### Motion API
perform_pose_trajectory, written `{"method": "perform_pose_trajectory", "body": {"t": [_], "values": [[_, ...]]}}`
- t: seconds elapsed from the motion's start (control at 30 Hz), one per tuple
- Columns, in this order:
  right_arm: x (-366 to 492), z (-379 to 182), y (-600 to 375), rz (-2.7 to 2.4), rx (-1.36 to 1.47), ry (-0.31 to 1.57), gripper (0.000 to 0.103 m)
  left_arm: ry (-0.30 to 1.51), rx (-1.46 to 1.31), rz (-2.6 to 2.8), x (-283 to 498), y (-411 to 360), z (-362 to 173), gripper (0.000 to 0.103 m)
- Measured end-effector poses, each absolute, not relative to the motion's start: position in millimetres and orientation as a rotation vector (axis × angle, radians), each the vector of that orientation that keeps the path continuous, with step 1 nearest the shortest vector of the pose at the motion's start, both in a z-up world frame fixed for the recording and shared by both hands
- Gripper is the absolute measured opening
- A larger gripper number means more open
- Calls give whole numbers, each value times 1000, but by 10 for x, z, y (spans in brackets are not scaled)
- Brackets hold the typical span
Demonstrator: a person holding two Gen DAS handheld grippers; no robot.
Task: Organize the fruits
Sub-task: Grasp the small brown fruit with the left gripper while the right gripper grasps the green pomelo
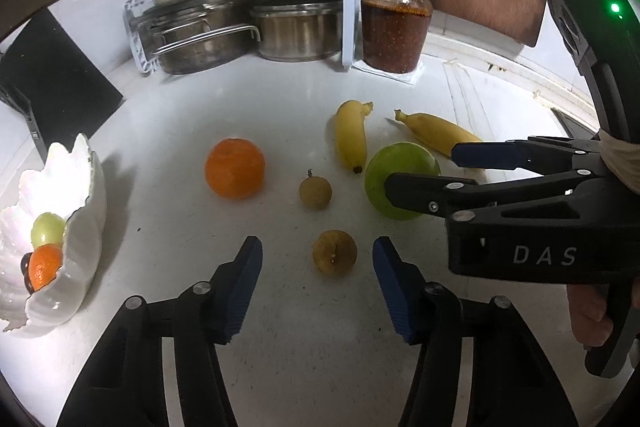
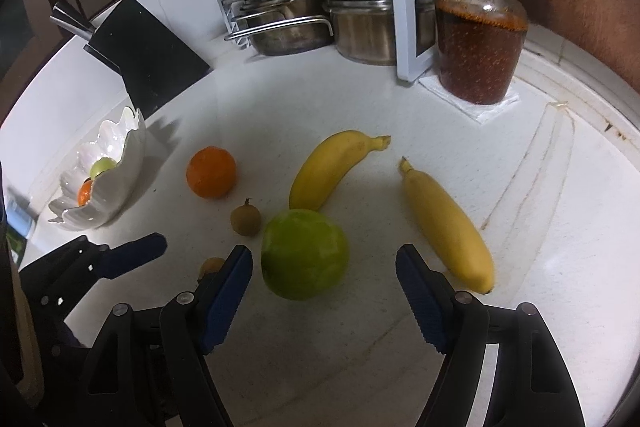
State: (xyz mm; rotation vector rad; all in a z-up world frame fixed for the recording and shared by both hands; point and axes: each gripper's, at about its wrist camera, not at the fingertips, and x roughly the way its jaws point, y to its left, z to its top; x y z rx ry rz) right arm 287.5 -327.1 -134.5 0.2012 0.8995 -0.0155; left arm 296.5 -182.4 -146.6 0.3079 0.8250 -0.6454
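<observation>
Your left gripper [image 1: 318, 287] hangs over the white counter [image 1: 280, 347] with its blue pads apart on either side of a small brown fruit [image 1: 334, 251], touching neither side of it. Your right gripper [image 2: 324, 295] is likewise open, its jaws flanking the green apple [image 2: 305, 253] without pressing on it. Beyond the apple lie two bananas [image 2: 328, 169], the right banana [image 2: 448, 227] just beside your right jaw. A second small brown fruit [image 2: 245, 217] sits near the apple, with the orange [image 2: 211, 171] further left. Well to the left stands the white scalloped bowl [image 1: 86, 195], holding a green fruit and an orange one. At the back stand a pot rack [image 1: 248, 27] and a jar [image 1: 396, 23].
</observation>
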Motion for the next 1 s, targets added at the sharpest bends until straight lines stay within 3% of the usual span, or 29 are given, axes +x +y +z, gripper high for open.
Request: {"method": "perform_pose_trajectory", "body": {"t": [0.33, 0.5, 0.57, 1.0], "values": [[2965, -1428, -3276, 6, 249, 934, 66, 857, 322, -664, 3045, -1915, -1570, 43], [2995, -1452, -3276, 23, 276, 941, 61, 872, 316, -671, 3054, -1931, -1615, 30], [3000, -1462, -3273, 43, 288, 942, 50, 883, 303, -671, 3063, -1922, -1632, 26], [2884, -1458, -3241, -3, 242, 922, 49, 857, 259, -605, 2966, -1751, -1523, 26]]}}
